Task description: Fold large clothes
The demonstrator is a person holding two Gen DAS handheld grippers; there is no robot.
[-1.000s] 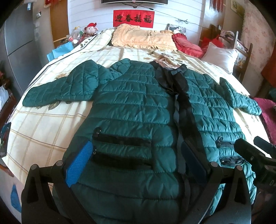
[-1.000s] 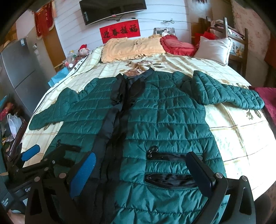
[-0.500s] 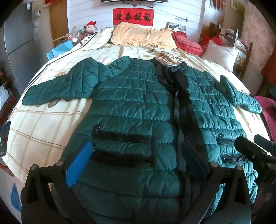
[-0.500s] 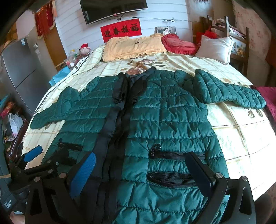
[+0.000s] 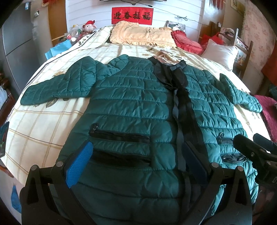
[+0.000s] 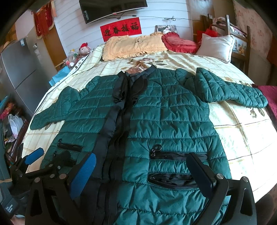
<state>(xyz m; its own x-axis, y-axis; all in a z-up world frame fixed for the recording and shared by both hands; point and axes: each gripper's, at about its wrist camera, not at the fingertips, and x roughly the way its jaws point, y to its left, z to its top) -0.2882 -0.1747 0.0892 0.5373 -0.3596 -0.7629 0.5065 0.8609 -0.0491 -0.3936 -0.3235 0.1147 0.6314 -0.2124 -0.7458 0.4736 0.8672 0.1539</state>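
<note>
A dark green quilted jacket (image 5: 131,107) lies flat, front up, on the bed, sleeves spread to both sides, black zipper band down the middle; it also shows in the right wrist view (image 6: 166,117). My left gripper (image 5: 136,155) is open and empty, hovering over the jacket's lower left half near its zip pocket (image 5: 119,136). My right gripper (image 6: 143,169) is open and empty over the lower right half, by the right pocket (image 6: 174,154). The right gripper shows at the left view's right edge (image 5: 251,152), the left gripper at the right view's left edge (image 6: 34,155).
The bed (image 5: 39,124) has a checked cream cover. Yellow (image 5: 142,34), red (image 5: 187,41) and white (image 5: 219,53) pillows lie at the head. A grey fridge (image 6: 19,72) stands left, a wooden chair (image 6: 238,45) right, a TV (image 6: 112,8) on the wall.
Both grippers have risen and drawn back slightly from the jacket's hem; the jacket has not moved. Both stay open.
</note>
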